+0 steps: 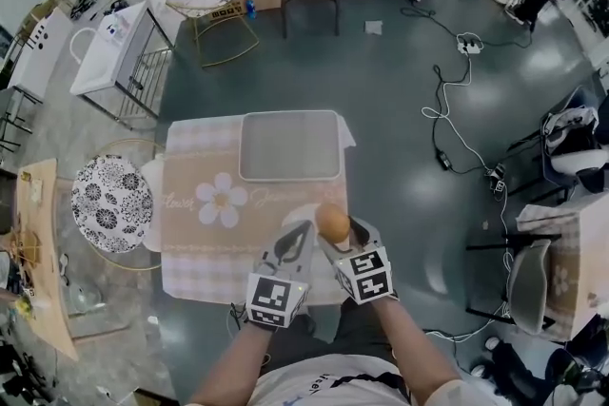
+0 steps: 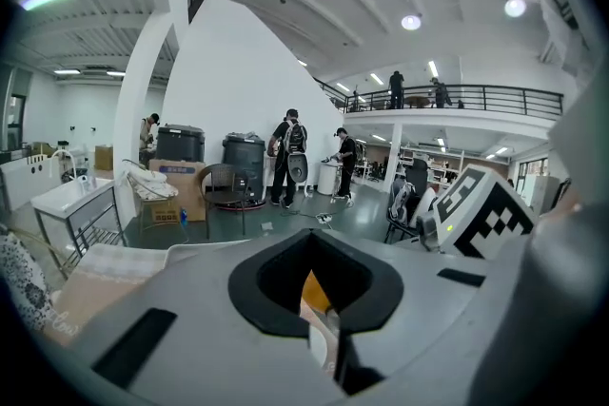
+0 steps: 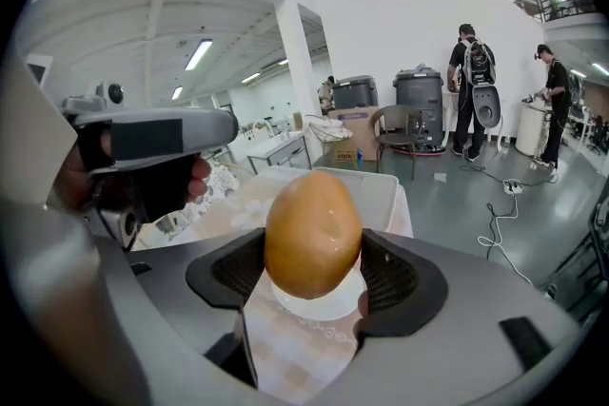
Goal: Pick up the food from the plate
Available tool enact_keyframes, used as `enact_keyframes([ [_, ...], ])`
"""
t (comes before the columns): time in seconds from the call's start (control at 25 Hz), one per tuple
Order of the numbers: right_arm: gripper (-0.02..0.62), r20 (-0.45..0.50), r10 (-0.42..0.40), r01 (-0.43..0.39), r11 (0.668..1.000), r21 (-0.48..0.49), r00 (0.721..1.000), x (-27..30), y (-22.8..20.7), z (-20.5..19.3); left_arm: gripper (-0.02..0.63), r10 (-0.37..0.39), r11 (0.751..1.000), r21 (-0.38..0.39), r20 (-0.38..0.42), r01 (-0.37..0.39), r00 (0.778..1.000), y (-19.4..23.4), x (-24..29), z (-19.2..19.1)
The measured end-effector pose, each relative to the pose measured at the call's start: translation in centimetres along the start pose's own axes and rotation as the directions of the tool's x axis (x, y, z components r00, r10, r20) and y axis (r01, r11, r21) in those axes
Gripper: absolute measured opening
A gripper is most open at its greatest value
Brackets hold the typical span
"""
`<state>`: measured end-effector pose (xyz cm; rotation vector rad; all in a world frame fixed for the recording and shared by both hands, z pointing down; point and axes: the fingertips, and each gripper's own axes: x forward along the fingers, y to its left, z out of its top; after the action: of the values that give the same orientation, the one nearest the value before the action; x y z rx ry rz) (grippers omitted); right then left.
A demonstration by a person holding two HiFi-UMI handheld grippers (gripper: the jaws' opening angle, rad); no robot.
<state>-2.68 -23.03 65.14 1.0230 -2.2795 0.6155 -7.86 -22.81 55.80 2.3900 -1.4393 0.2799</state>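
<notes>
A brown, egg-shaped piece of food point(image 1: 332, 222) point(image 3: 313, 233) is clamped between the pads of my right gripper point(image 1: 335, 238) point(image 3: 314, 273). It is lifted above the white plate point(image 1: 296, 213) point(image 3: 319, 307) near the table's front edge. My left gripper point(image 1: 288, 248) point(image 2: 319, 299) is just left of it over the plate, shut with nothing in it. Through the notch between its jaws I glimpse a sliver of the food point(image 2: 314, 292). Both grippers hide most of the plate in the head view.
The table point(image 1: 200, 242) has a pink checked cloth with a flower print. A grey tray point(image 1: 289, 145) point(image 3: 371, 185) lies at its far side. A round patterned stool point(image 1: 111, 203) stands to the left. Cables point(image 1: 447, 109) run over the floor on the right. People stand far behind.
</notes>
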Motion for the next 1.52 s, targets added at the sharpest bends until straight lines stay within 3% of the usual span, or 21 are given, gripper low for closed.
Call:
enact_keyframes([
  [0.48,0.304,0.165,0.007,-0.007,1.000,-0.001,0.986,-6.4,2.4,7.5,0.005,-0.008,1.000,0.015,0.046,0.008,0.999,-1.2,-3.2,5.5],
  [0.84,0.304,0.265,-0.029,0.025,1.000,0.017,0.964,-10.9,4.0,11.0,0.005,-0.061,0.998,0.037,0.095,0.058,0.994,-3.0,-6.1,9.6],
  [1.52,0.305,0.390,-0.043,0.044,0.999,0.008,0.920,-16.9,7.2,15.7,0.005,-0.064,0.995,0.081,0.130,0.054,0.989,-4.2,-9.3,13.9],
])
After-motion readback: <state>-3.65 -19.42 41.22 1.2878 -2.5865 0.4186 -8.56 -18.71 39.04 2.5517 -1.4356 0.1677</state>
